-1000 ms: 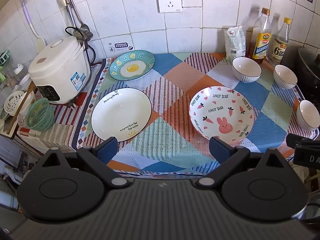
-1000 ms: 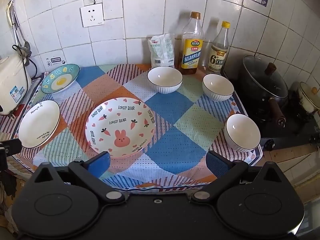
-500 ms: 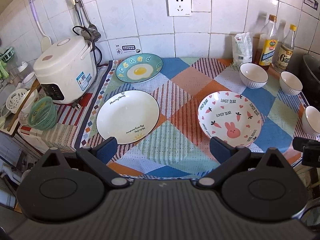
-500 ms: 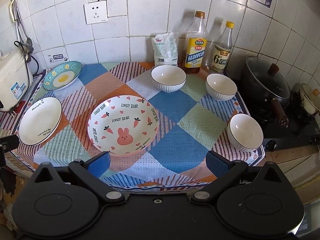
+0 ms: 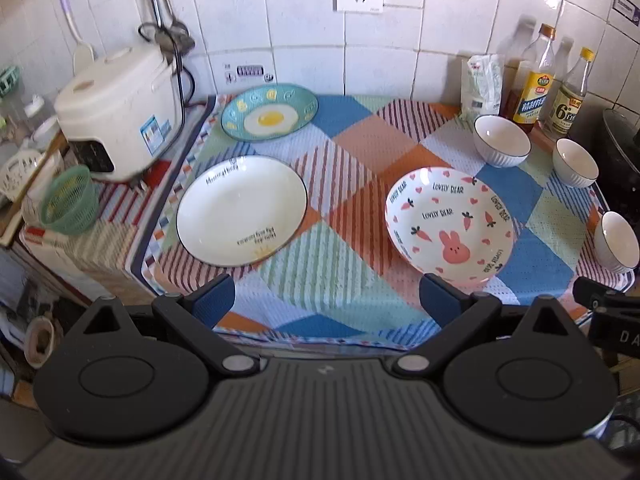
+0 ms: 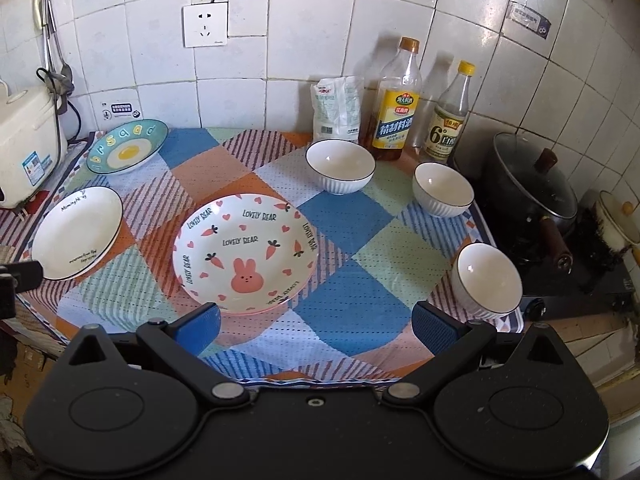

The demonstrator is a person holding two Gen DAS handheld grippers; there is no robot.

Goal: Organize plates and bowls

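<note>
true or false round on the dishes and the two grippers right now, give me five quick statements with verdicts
1. Three plates lie separately on the patchwork cloth: the fried-egg plate, the plain white plate and the bunny plate. True.
2. The three white bowls are stacked in one pile. False: the bowl by the seasoning bag, the bowl by the vinegar bottle and the bowl at the cloth's stove-side edge stand apart.
3. The left gripper holds the white plate. False: it is open and empty.
4. The right gripper is open and holds nothing. True.
5. The black pot has no lid. False: a glass lid covers it.
</note>
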